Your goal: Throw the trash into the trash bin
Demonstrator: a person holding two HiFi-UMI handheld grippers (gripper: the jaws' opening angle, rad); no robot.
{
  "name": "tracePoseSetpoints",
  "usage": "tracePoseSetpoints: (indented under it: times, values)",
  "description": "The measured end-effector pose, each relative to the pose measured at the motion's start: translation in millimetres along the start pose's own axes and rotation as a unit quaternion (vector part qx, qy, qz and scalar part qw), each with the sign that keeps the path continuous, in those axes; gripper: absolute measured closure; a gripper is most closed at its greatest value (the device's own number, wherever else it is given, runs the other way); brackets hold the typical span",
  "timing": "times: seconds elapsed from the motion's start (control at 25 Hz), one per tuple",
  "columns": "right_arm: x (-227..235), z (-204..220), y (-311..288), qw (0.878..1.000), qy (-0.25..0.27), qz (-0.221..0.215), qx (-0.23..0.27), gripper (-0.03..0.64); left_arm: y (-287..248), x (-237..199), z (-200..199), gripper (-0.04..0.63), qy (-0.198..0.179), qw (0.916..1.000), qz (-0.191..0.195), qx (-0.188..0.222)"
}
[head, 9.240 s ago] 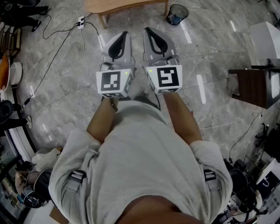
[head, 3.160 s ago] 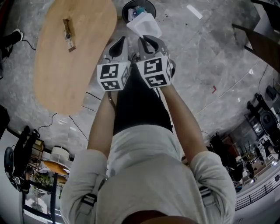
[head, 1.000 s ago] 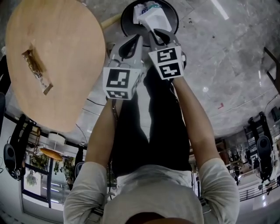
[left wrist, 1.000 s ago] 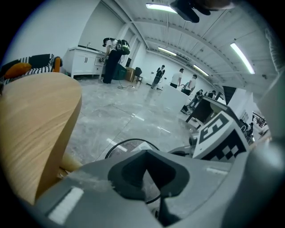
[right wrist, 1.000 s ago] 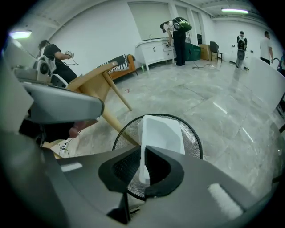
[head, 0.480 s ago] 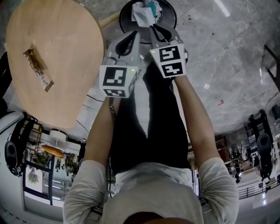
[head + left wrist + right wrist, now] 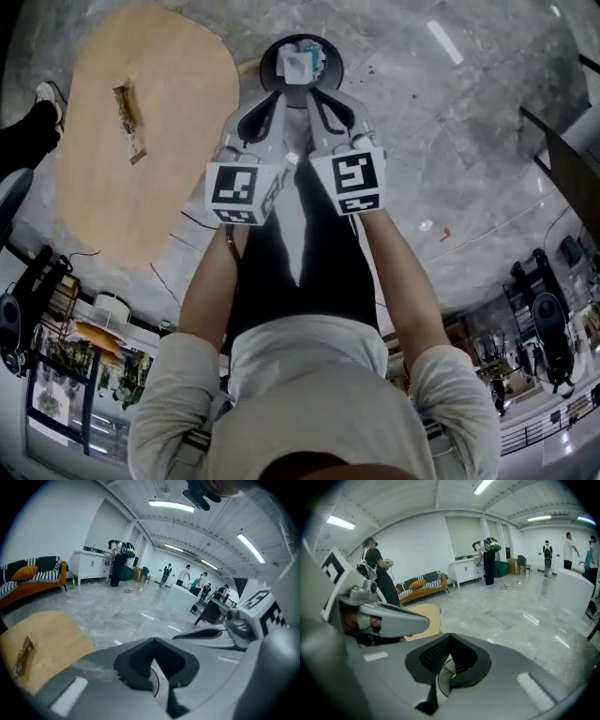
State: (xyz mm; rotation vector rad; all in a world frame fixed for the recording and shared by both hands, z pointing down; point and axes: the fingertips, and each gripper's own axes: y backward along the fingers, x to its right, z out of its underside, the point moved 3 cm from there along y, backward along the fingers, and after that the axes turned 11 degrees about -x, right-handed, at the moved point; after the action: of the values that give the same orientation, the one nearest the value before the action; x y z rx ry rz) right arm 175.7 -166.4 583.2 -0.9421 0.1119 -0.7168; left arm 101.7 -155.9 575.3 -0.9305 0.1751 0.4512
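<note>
Quick update from bin duty. The white wad of trash (image 7: 298,64) is sitting inside the trash bin (image 7: 268,66), which is on the floor straight ahead of me, just past the tips of both tools. So that piece looks done.

What I reckon is left is the wrapper (image 7: 127,111) lying on the wooden desk (image 7: 178,187). This is the bit that matters for the next move: the wrapper is off to the left of both tools, well apart from them, about level with the tips. It's a long thin strip, and its long axis runs roughly away from me along the desk, tilted a little. My left hand-held gripper (image 7: 273,97) is the nearer one, so I'd guess that's the one to swing over, coming in across the strip's narrow side.

Pose right now: both arms are stretched out in front of me, side by side and nearly touching, with both tools aimed forward and down toward the bin. The left one has its jaws together with nothing in them. The right hand-held gripper (image 7: 315,95) has just snapped its jaws closed, and there's nothing between them either.

One thing to watch: the bin is just beside the desk's far end, so the swing over should be short.
</note>
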Motion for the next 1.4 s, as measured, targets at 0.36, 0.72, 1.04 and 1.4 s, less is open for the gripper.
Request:
tracePoseSetpoints:
  times: [0.36, 0.72, 1.04, 1.4]
  values:
    - [-38, -119, 179, 0.992, 0.051, 0.036, 0.11, 0.609, 138, 82, -116, 0.577, -0.063, 0.9934, 0.011, 0.095]
    - [-78, -195, 297, 0.977, 0.044, 0.071, 0.197, 0.609, 247, 130, -195, 0.577, -0.113, 0.9748, -0.002, 0.192]
    - [-109, -229, 358, 0.954, 0.085, 0.089, 0.274, 0.609, 318, 161, -220, 0.577, -0.12, 0.9554, -0.006, 0.27]
    - [-110, -234, 395, 0.943, 0.084, 0.108, 0.304, 0.609, 329, 192, -240, 0.577, -0.163, 0.9431, 0.015, 0.29]
